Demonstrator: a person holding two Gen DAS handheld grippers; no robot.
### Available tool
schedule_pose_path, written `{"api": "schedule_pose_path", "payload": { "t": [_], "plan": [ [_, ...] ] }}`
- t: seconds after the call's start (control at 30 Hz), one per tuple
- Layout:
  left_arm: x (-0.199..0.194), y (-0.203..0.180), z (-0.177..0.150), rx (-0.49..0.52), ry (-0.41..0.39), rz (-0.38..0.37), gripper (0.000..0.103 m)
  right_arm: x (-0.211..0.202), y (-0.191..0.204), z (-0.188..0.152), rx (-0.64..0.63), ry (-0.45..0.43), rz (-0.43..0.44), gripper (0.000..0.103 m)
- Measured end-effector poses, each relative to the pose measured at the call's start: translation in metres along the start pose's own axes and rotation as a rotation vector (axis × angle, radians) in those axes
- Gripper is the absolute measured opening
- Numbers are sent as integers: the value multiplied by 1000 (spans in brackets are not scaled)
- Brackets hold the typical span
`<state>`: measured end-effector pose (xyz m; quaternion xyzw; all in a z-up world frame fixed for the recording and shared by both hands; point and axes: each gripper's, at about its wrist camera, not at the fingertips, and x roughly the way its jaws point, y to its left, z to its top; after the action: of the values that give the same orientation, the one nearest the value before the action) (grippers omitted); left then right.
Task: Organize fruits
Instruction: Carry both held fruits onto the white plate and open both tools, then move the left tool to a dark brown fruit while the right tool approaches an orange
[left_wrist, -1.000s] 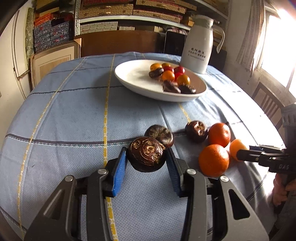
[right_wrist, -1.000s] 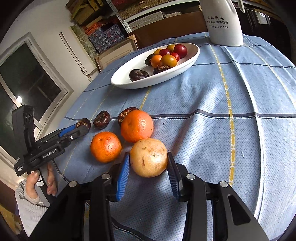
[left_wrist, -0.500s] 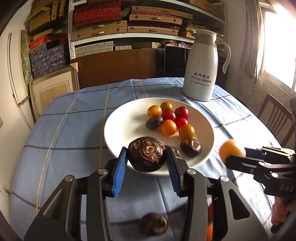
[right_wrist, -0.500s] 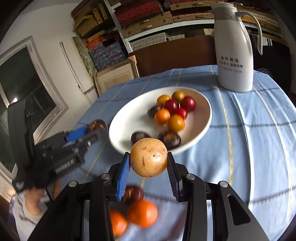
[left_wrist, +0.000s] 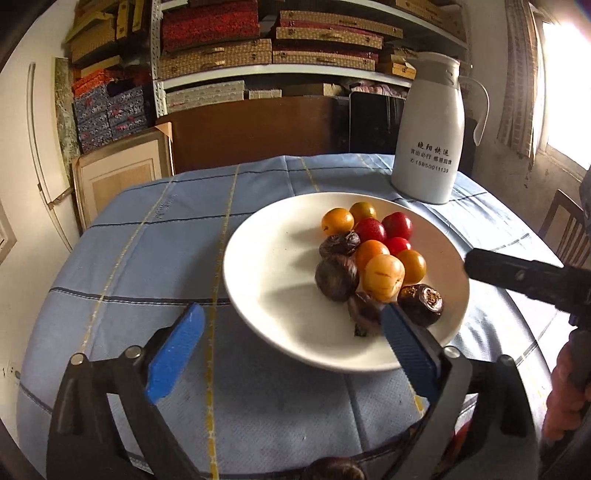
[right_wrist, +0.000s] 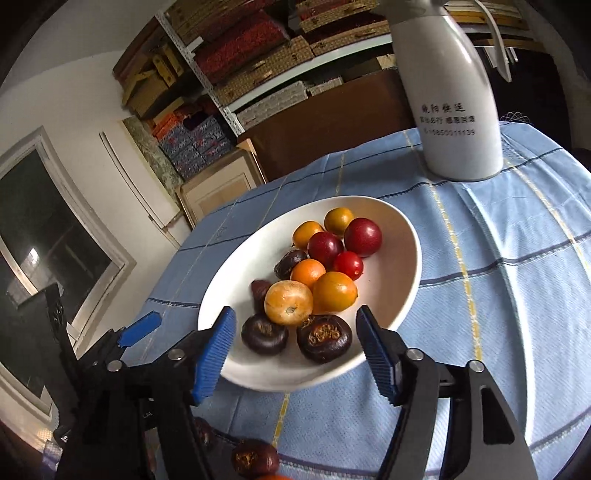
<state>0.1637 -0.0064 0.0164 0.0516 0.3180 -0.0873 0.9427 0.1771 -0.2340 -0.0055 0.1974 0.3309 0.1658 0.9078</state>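
Both hand-held grippers, left (left_wrist: 291, 339) and right (right_wrist: 295, 354), wide and empty above fruit-filled white bowl (right_wrist: 402, 225)

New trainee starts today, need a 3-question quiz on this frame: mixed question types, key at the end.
1. True or false: the left gripper is shut on a fruit.
2. Where does the yellow-brown fruit lie? A) in the right gripper B) in the white plate C) on the tablecloth
3. Fill in: the white jug stands ____ the plate, on the cloth.

Key: 1 false, both grippers are open and empty; 2 B; 3 behind
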Motion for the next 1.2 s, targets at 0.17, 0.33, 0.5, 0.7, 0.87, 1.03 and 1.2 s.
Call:
{"api": "schedule_pose_path", "payload": {
  "t": [0.17, 0.33, 0.5, 0.7, 0.87, 1.03, 1.2],
  "plan": [
    [-15, 4, -22, 9, 8, 31, 98, -13, -12, -22, 38, 14, -11, 78],
    [-39, 10, -47, 1, 15, 44, 98, -39, -25, -41, 85, 2, -16, 81],
    [-60, 16, -72, -10, 33, 61, 98, -61, -34, -59, 121, -27, -15, 89],
    [-64, 14, -85, -2, 64, 50, 98, -65, -38, -73, 130, 3, -13, 89],
    [-53, 6, -85, 37, 116, 53, 98, -63, -36, -75, 119, 11, -22, 89],
    [-43, -6, -86, 92, 159, 40, 98, -60, -34, -77, 111, 32, -27, 89],
    [-28, -2, -87, 69, 221, 10, 98, -59, -32, -78, 95, 38, -31, 90]
  ]
}}
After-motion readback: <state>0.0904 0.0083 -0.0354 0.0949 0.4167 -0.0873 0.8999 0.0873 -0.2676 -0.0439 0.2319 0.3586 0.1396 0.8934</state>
